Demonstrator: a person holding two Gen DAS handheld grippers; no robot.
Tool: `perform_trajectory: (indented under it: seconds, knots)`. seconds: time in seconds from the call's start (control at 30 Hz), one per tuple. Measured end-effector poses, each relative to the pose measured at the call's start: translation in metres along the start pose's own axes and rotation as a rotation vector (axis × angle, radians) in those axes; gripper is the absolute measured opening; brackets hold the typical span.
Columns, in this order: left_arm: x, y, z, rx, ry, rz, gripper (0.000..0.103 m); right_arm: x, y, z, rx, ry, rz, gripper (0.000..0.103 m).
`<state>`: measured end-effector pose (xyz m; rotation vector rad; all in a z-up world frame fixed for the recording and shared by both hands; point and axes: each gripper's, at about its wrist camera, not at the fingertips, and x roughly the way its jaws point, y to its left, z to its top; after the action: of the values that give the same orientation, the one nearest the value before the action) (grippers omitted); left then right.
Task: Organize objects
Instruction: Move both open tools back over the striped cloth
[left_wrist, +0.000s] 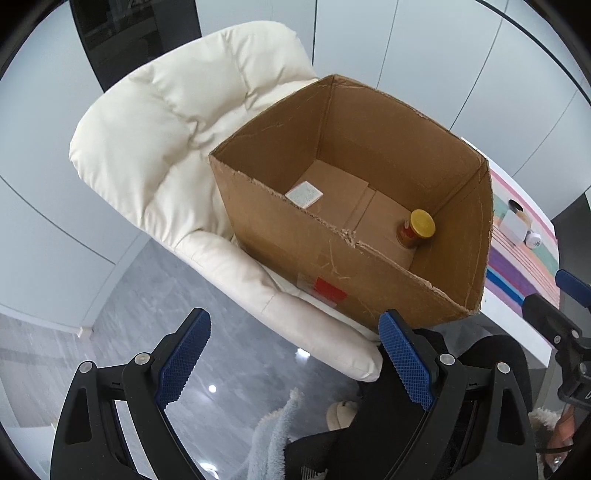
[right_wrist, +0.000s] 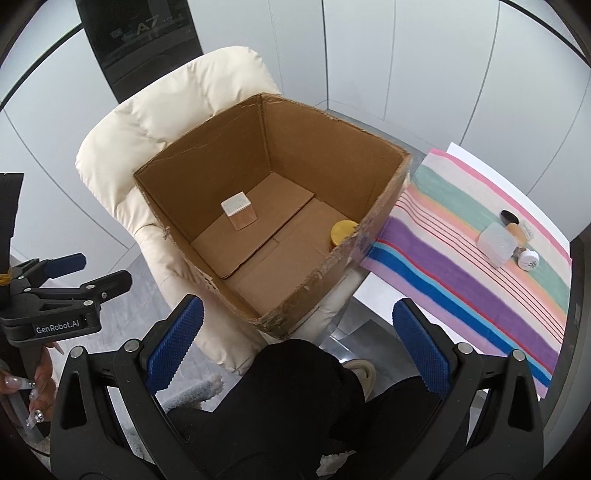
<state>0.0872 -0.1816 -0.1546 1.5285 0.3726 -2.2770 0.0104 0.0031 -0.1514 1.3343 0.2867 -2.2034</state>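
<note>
Blue ribbed pads line the fingers of both tools, and on both the fingers stand wide apart with nothing between them. The left gripper (left_wrist: 295, 347) hangs above the grey floor, just in front of the box, and the right gripper (right_wrist: 299, 332) hangs over the person's dark trouser leg (right_wrist: 295, 380), near the front corner of the box.

The cardboard box (right_wrist: 295, 306) stands open on the seat of a cream padded chair (left_wrist: 155, 140), probably so that things can be dropped in from above without bending low. Inside the box, a small bottle with a white square cap (right_wrist: 239, 211) stands near the back left of the bottom, and a jar with a yellow lid (left_wrist: 416, 228) stands against the right wall. I judge these two are already sorted.

To the right of the box there is a white table (right_wrist: 384, 284) with a striped cloth (right_wrist: 461, 280). On the cloth, well apart from the box, a white cube-shaped container (right_wrist: 496, 243), a small round white pot (right_wrist: 528, 259) and a bottle with a black cap (right_wrist: 511, 218) lie close together. They seem to wait for their turn, so the right gripper is the nearer one to fetch them.

The words "GenRobot.AI" can be read on the body of the left gripper in the right wrist view. A dark panel (right_wrist: 144, 40) behind the chair shows "A7". A red label (left_wrist: 330, 288) on the front of the box is too small to read.
</note>
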Motion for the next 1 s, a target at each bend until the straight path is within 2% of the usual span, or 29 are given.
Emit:
perform_trajectory:
  seconds: [0.27, 0.47, 0.6, 1.0]
  knots:
    - [0.005, -0.016, 0.009, 0.037, -0.003, -0.022, 0.094, -0.012, -0.016, -0.003, 0.042, -0.026, -0.026, 0.103]
    - [0.005, -0.052, 0.023, 0.107, -0.011, -0.068, 0.094, -0.02, -0.041, -0.009, 0.091, -0.03, -0.062, 0.103]
    - [0.011, -0.082, 0.029, 0.149, 0.013, -0.116, 0.094, -0.028, -0.067, -0.015, 0.135, -0.037, -0.088, 0.103]
    - [0.017, -0.17, 0.029, 0.322, 0.002, -0.15, 0.094, -0.053, -0.16, -0.041, 0.322, -0.062, -0.169, 0.103]
